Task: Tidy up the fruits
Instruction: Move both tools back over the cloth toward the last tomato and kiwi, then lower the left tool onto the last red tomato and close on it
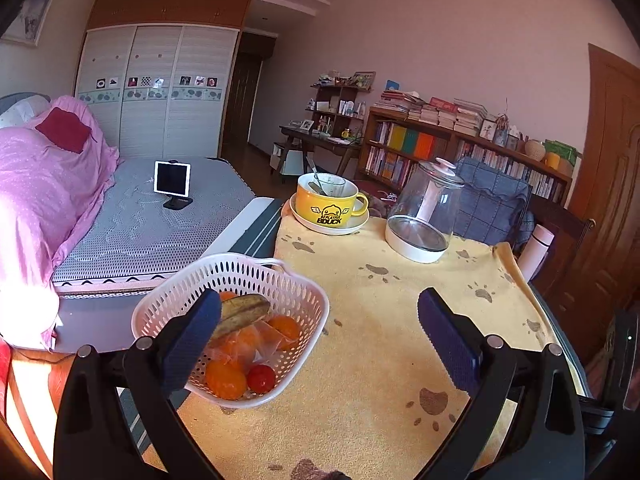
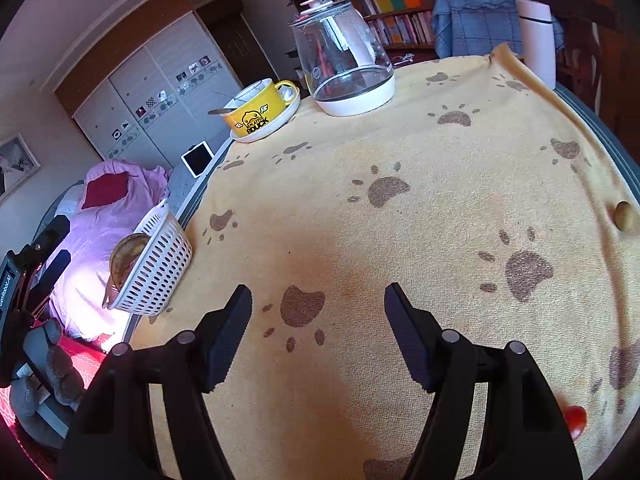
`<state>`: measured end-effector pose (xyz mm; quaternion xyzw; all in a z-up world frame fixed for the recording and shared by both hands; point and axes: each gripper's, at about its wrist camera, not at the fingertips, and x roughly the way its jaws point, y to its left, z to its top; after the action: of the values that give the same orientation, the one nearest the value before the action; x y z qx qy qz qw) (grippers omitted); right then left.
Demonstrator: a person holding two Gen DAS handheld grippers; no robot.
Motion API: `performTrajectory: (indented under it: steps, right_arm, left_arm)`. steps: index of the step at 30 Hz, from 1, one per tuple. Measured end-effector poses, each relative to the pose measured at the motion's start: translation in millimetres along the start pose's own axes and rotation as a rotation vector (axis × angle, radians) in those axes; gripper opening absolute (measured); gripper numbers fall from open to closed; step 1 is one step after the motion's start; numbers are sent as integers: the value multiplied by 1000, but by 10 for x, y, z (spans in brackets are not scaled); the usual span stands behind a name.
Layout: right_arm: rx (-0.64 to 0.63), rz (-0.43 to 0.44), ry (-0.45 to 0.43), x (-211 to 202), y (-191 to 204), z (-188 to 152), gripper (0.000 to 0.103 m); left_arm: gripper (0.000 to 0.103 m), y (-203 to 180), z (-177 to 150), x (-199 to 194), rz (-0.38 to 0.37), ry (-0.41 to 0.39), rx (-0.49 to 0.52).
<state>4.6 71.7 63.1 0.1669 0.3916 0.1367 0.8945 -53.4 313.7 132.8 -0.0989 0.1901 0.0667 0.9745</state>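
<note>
A white slotted basket (image 1: 304, 292) stands on the yellow paw-print cloth (image 1: 380, 320) at the table's left edge. Inside lie a browned banana (image 1: 244, 312), several oranges (image 1: 226, 378), a small red tomato (image 1: 261, 378) and a clear wrapper. My left gripper (image 1: 318, 344) hovers open above the cloth, its left finger overlapping the basket. From the right wrist, the basket (image 2: 160, 264) sits at the left. My right gripper (image 2: 318, 336) is open over bare cloth. A brownish kiwi-like fruit (image 2: 624, 216) lies at the cloth's right edge. A red tomato (image 2: 575, 420) peeks out behind the right finger.
At the table's far side stand a yellow duck mug (image 1: 330, 202) on a saucer and a glass kettle (image 1: 424, 216). A pink bottle (image 1: 536, 252) and a chair with a blue cushion (image 1: 492, 204) are at the far right. A bed (image 1: 140, 216) lies left of the table.
</note>
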Motion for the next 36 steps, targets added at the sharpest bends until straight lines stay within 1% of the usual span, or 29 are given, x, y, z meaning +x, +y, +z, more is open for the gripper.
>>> performTrajectory:
  steps: [10,16,19,25,30,36]
  right_arm:
    - [78,-104,-71,-391,-632,-48,69]
    - [150,-164,-105,-588,-1080,-61,69]
    - [178,-184,-121,-669,-1246,-61,69]
    - [215,-208,-143,-789,-1509,-73,69]
    - [242,-219,-142,-828,-1689,-113,69]
    - [247,-248,-147,-853,-1832,-147,69]
  left_arm:
    - [100,-399,-141,-28,-52,21,93]
    - [100,-710,-334,53,-95,82,156]
    - [100,-847,-421,92,-128,117,167]
    - [100,-1184,-556,155,-192,166,217]
    - [100,-1513,-671,214,-253,209,262]
    - [100,-1965,-879,247,-329,260,359]
